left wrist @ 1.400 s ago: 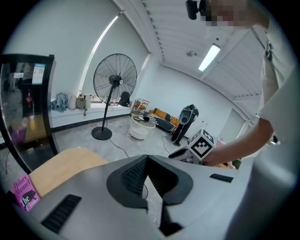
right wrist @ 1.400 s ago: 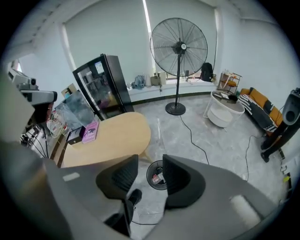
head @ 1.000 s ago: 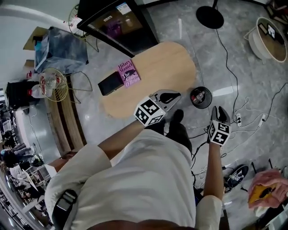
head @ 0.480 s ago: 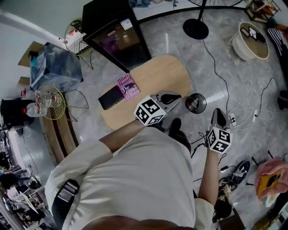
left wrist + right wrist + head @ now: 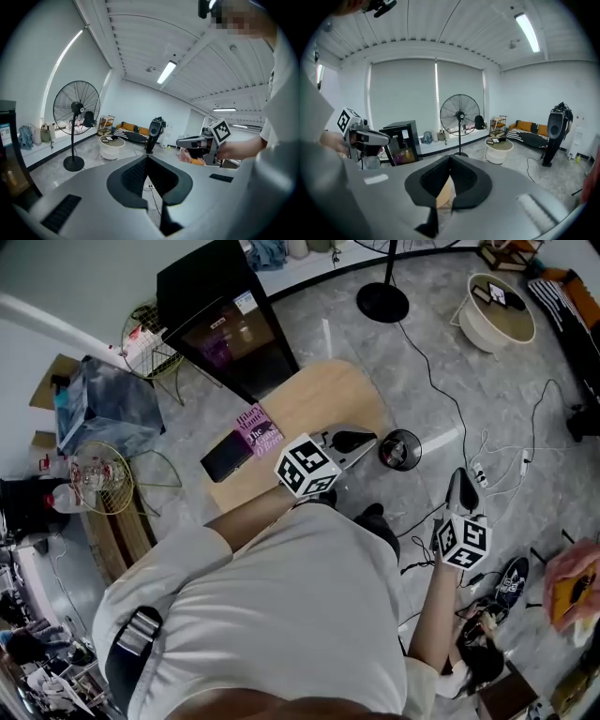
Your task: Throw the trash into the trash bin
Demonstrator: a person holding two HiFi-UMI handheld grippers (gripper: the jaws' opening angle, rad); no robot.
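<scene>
A small round black trash bin point(image 5: 400, 449) stands on the grey floor by the end of the wooden table point(image 5: 323, 395); something pale lies inside, too small to make out. My left gripper point(image 5: 361, 440) hangs above the table's near end, just left of the bin. Its jaws meet with nothing between them point(image 5: 148, 157). My right gripper point(image 5: 459, 478) is lifted to the right of the bin, apart from it. Its jaws have just been closing and now meet, holding nothing point(image 5: 450, 157). Each gripper view shows the other gripper held up in the room.
A pink book point(image 5: 259, 427) and a flat black thing point(image 5: 226, 457) lie on the table. A black cabinet point(image 5: 225, 315) stands behind it. Cables point(image 5: 487, 460) run across the floor at right. A fan's base point(image 5: 382, 302) and a round white table point(image 5: 495, 310) stand farther off.
Both grippers have risen and the floor looks farther away. The right gripper has drawn away from the bin toward the lower right. The left one stays over the table's end.
</scene>
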